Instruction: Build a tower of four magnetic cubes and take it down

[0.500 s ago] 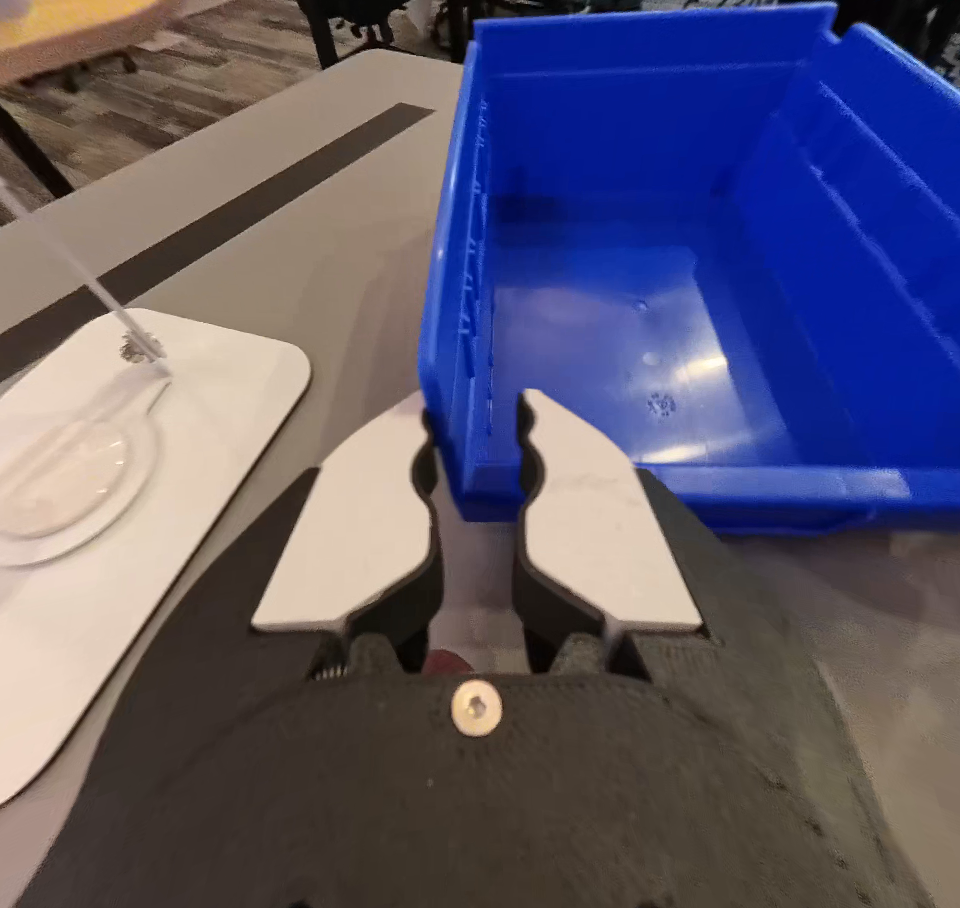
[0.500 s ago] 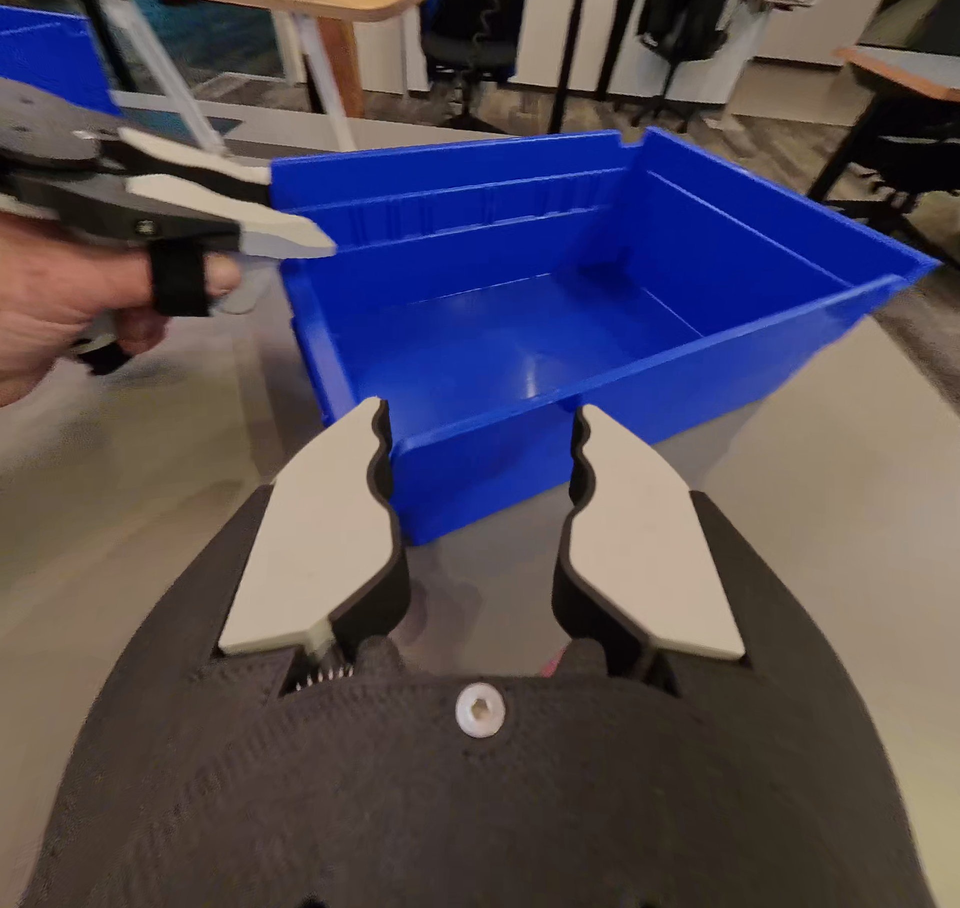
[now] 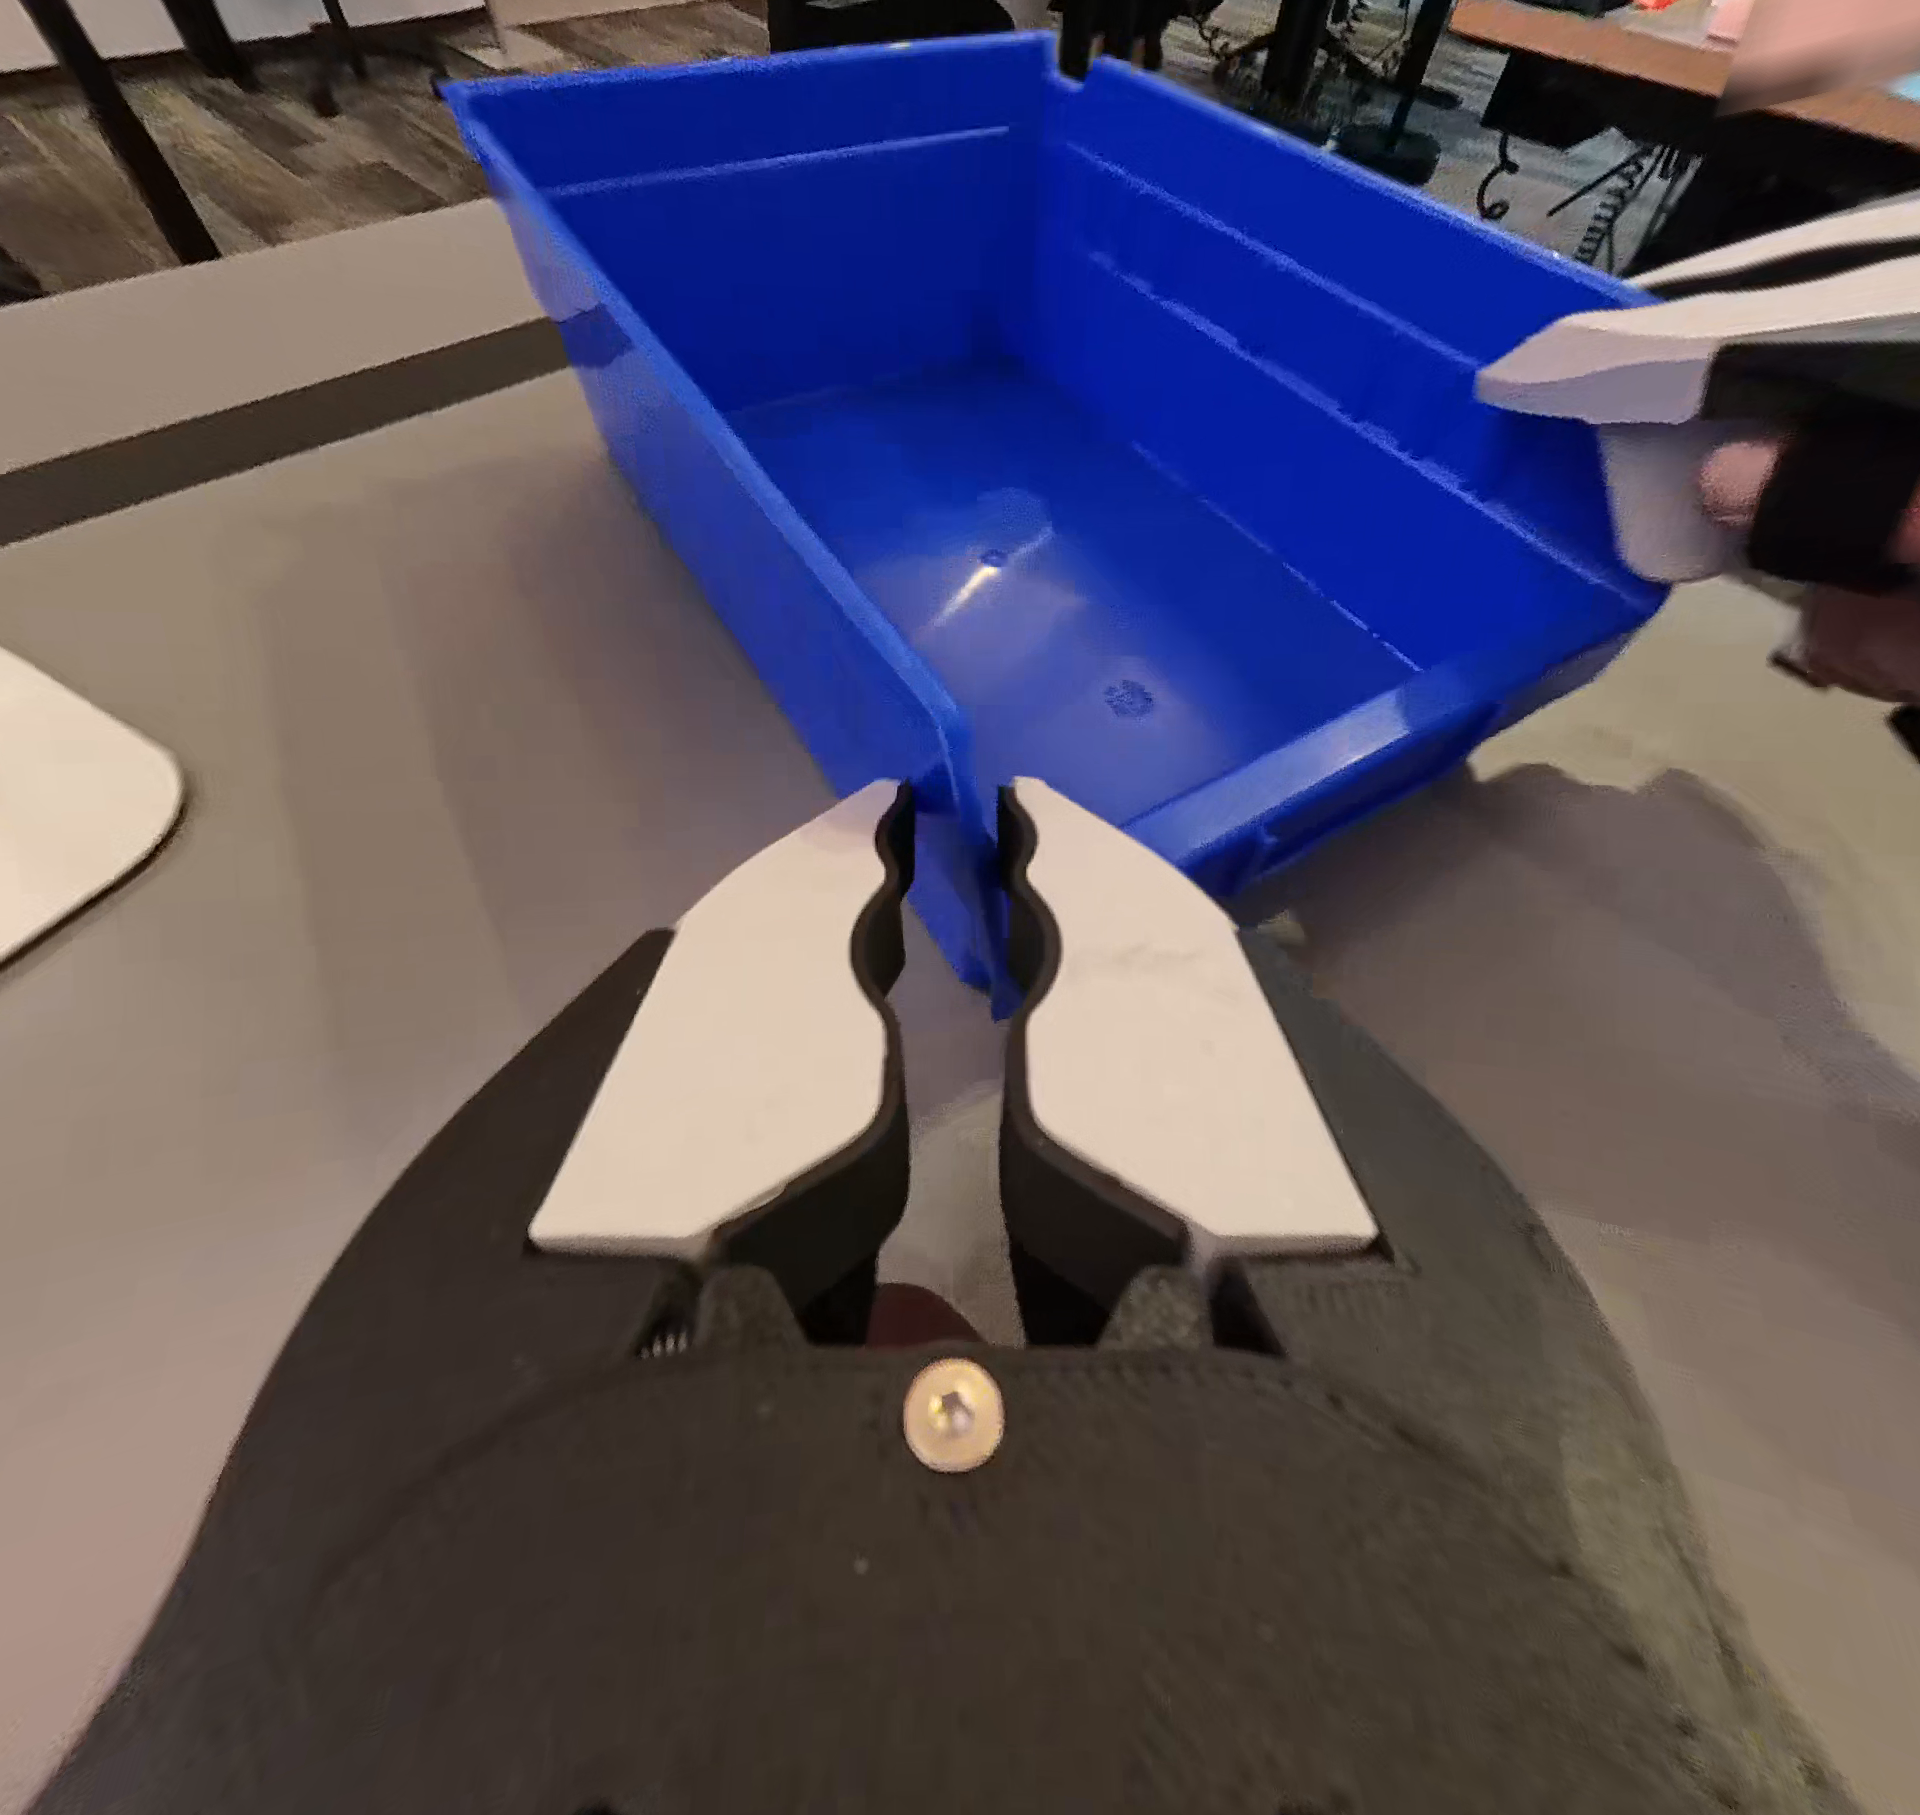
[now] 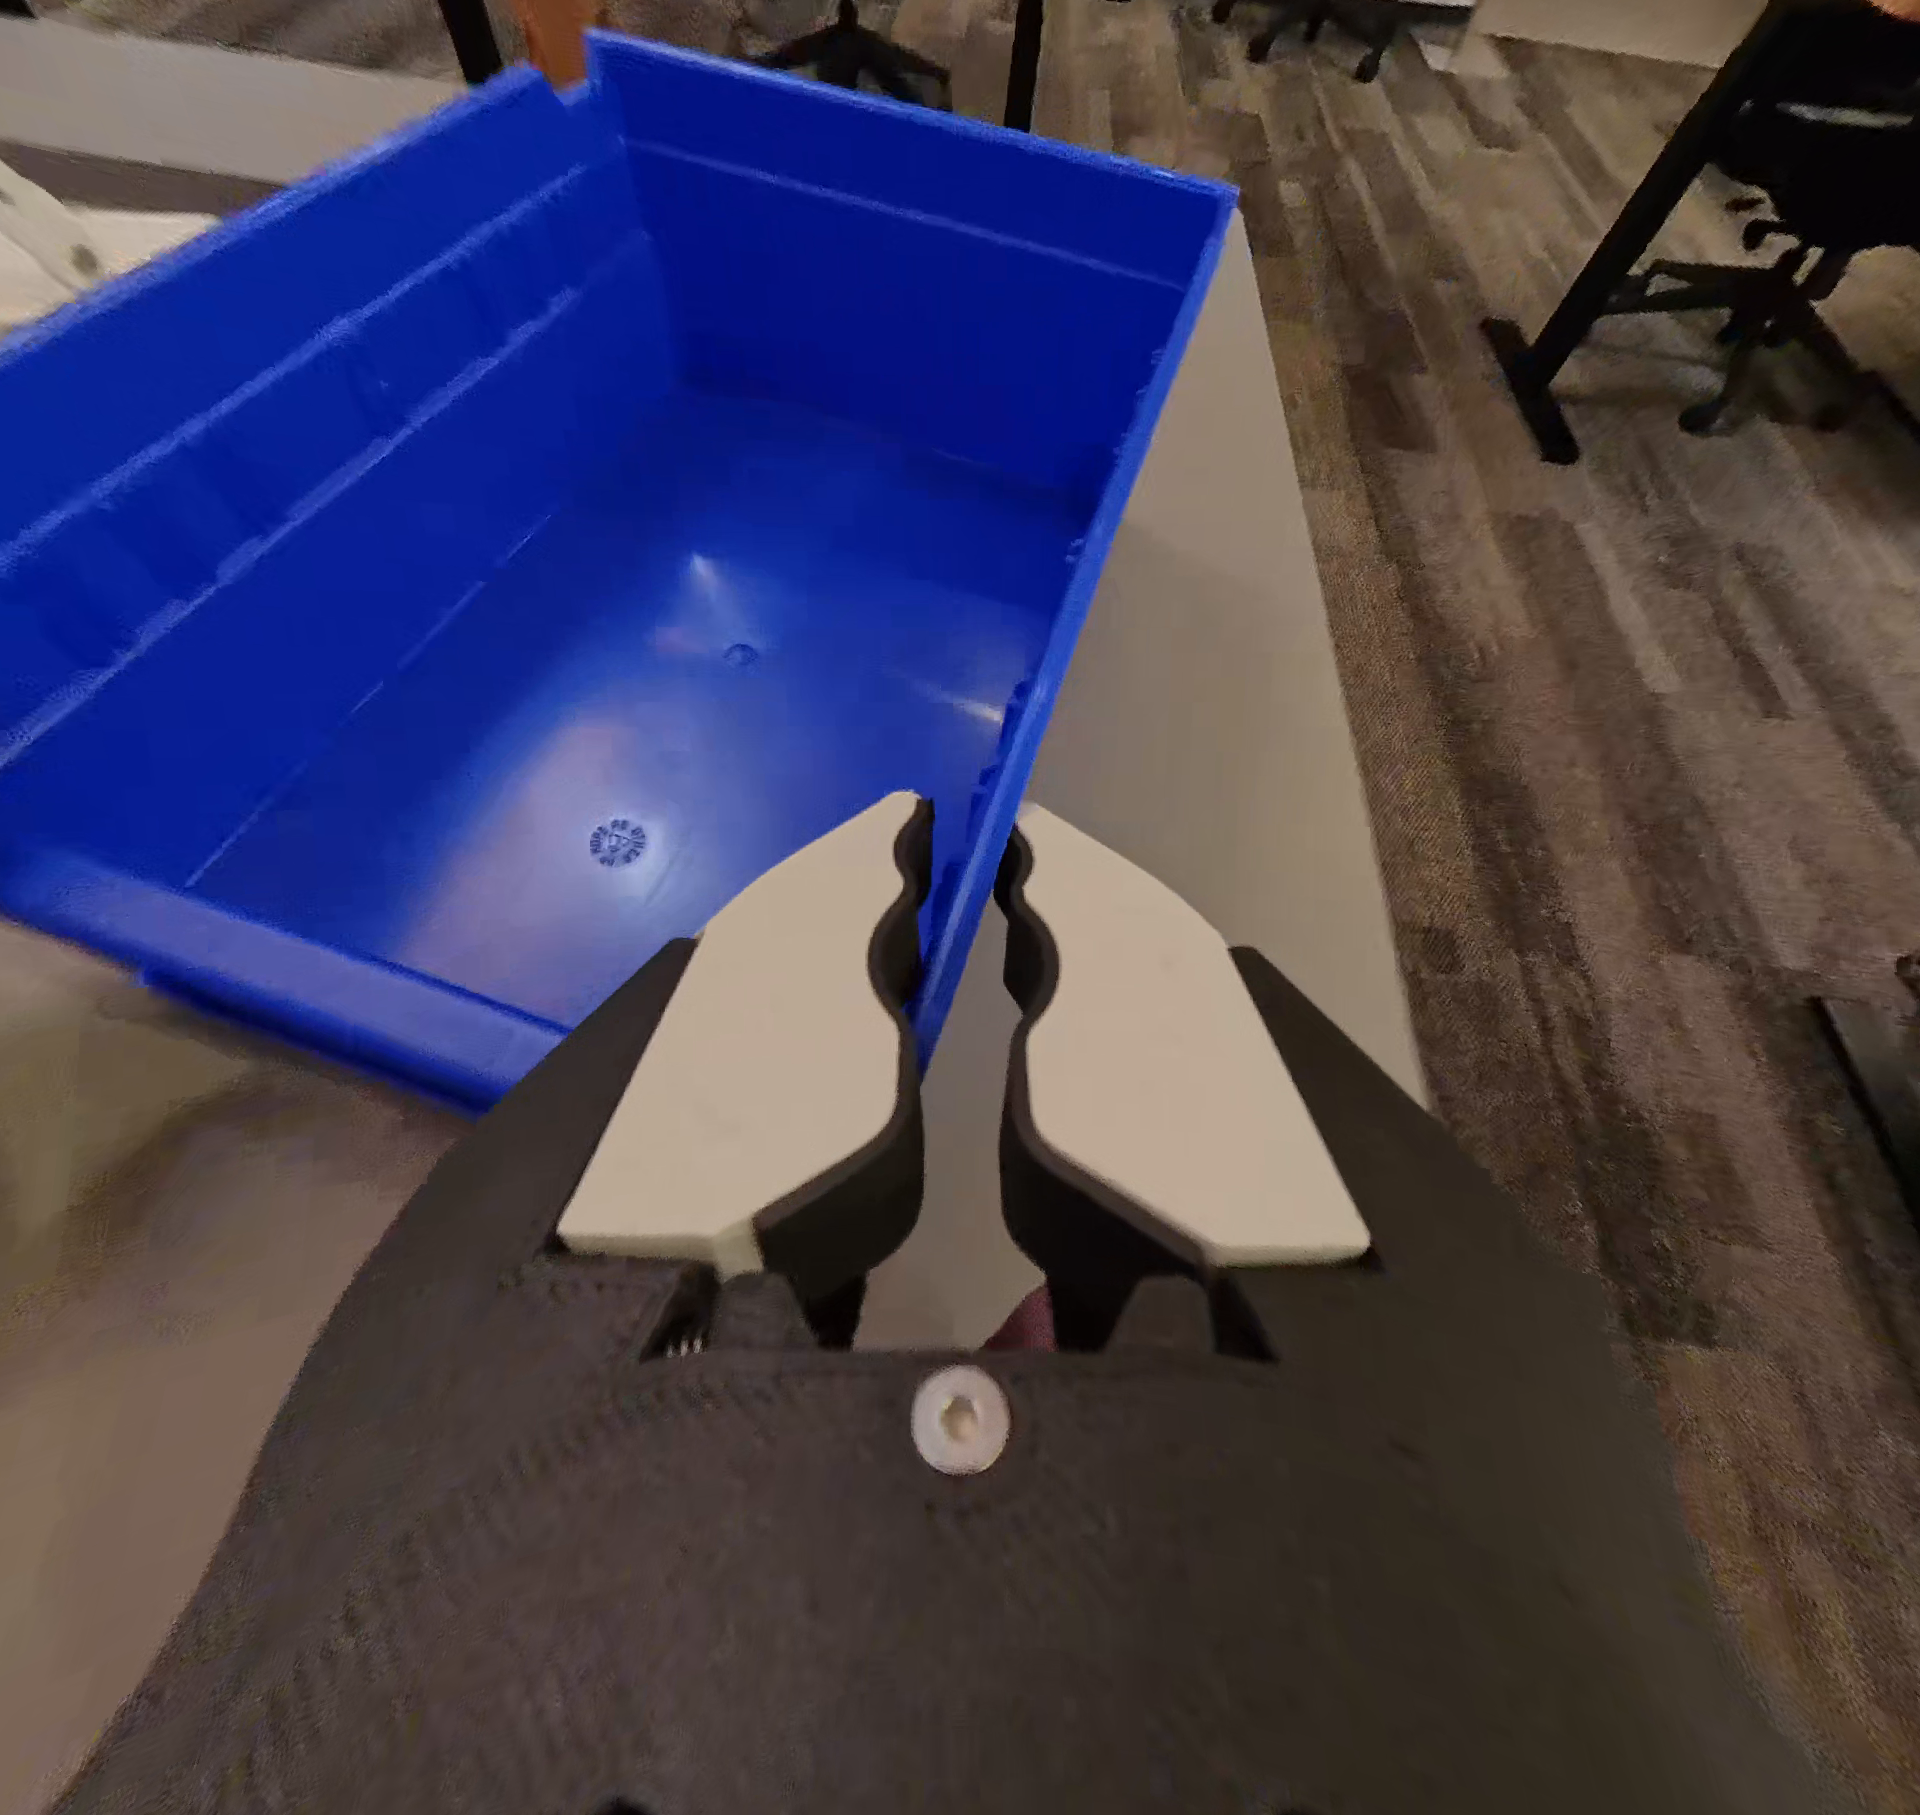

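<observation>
At the worktop's (image 3: 364,747) right edge, both hand-held grippers now pinch the blue bin's (image 3: 748,238) side walls: left (image 3: 956,799) and right (image 4: 968,815), each nearly closed, where half a second back they hovered. No magnetic cubes visible anywhere; bin's empty, probably getting moved.

Soft, even indoor light from overhead. White glare spots shine on the floor of the blue bin (image 3: 1039,560). Broad soft shadows lie on the grey table (image 3: 416,726). Edges are blurred and bowed by wide-angle distortion.
</observation>
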A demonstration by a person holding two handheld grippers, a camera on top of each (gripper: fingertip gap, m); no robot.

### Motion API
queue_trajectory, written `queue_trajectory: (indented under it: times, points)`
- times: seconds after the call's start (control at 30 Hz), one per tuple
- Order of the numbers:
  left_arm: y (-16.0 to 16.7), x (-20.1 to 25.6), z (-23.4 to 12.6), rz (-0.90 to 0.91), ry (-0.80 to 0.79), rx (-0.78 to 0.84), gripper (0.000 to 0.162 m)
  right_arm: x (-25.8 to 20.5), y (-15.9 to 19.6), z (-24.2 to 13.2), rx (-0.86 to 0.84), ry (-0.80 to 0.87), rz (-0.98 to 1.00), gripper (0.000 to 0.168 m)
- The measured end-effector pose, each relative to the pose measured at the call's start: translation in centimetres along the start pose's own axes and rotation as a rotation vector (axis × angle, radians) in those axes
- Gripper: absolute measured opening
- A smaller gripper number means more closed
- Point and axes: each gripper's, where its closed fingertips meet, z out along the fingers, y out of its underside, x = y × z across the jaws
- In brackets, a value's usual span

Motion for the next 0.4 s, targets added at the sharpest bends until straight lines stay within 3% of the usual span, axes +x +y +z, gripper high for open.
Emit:
queue_trajectory:
  times: [0.23,0.4]
  points:
    - [-2.3,-1.0,5.5,-0.170,-0.127,0.030,0.017,4.1,-3.6,8.1,0.016,-0.080,-0.003,0.004]
    - [-3.4,-3.0,7.8,-0.181,-0.142,0.030,0.016,4.7,-4.9,10.9,0.025,-0.074,-0.012,0.003]
